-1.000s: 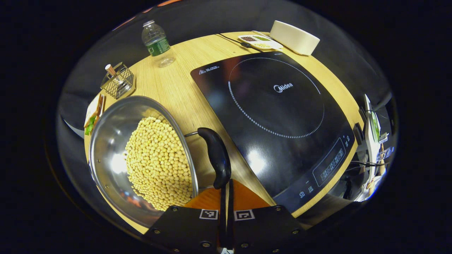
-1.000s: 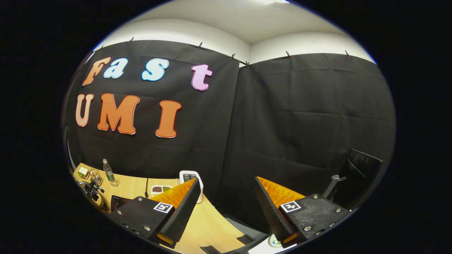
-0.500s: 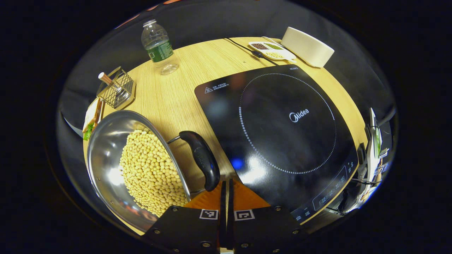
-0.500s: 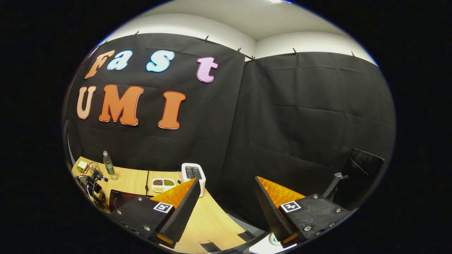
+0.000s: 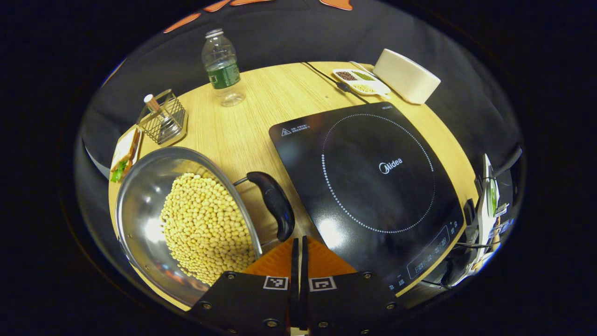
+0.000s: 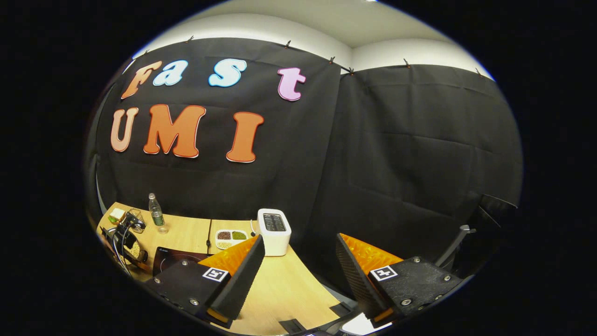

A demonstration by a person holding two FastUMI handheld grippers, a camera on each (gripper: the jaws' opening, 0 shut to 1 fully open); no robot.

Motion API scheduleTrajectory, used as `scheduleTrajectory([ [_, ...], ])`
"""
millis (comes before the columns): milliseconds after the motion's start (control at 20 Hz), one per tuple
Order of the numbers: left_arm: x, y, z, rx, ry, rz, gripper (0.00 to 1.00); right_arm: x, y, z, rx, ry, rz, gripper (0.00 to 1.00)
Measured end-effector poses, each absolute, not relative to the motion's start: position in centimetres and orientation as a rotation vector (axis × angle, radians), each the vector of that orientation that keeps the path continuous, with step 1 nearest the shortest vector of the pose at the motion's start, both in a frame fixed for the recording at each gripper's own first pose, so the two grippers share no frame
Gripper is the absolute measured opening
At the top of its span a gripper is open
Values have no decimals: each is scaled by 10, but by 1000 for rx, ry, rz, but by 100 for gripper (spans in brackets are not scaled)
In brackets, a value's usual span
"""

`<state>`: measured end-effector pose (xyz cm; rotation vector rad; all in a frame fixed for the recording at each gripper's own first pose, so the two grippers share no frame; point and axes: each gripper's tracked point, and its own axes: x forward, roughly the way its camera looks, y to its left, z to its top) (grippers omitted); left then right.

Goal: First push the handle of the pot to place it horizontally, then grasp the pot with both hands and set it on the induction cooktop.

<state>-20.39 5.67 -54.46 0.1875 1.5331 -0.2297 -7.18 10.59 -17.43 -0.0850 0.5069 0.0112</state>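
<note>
A steel pot (image 5: 140,196) full of pale yellow beans stands on the wooden table (image 5: 233,135), at the left of the left gripper view. Its black handle (image 5: 275,205) curves toward me between the pot and the black induction cooktop (image 5: 373,186). My left gripper (image 5: 299,242) is shut with nothing in it, its tips right beside the handle's near end; I cannot tell whether they touch. My right gripper (image 6: 298,254) hangs open and empty above the table's right end, far from the pot. In the right gripper view the left gripper (image 6: 123,238) and the cooktop (image 6: 175,256) are small at the lower left.
At the back of the table stand a water bottle (image 5: 223,70), a wire holder (image 5: 163,119), a sandwich on a plate (image 5: 123,151), a divided dish of beans (image 5: 361,80) and a white toaster (image 5: 406,81). A black cable (image 5: 326,77) runs behind the cooktop.
The left gripper stayed shut and drew back a little; the pot handle's end now lies just left of its tips. The right gripper view tipped down, so more of the table shows.
</note>
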Motion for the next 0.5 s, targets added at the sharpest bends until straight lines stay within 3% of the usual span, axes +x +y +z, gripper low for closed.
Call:
scheduleTrajectory([
  [250,-196,75,-512,151,1457,-218,1,-64,130,-172,-86,494,67,95],
  [500,-172,152,-481,278,1368,-78,2,-56,159,-187,-76,526,108,95],
])
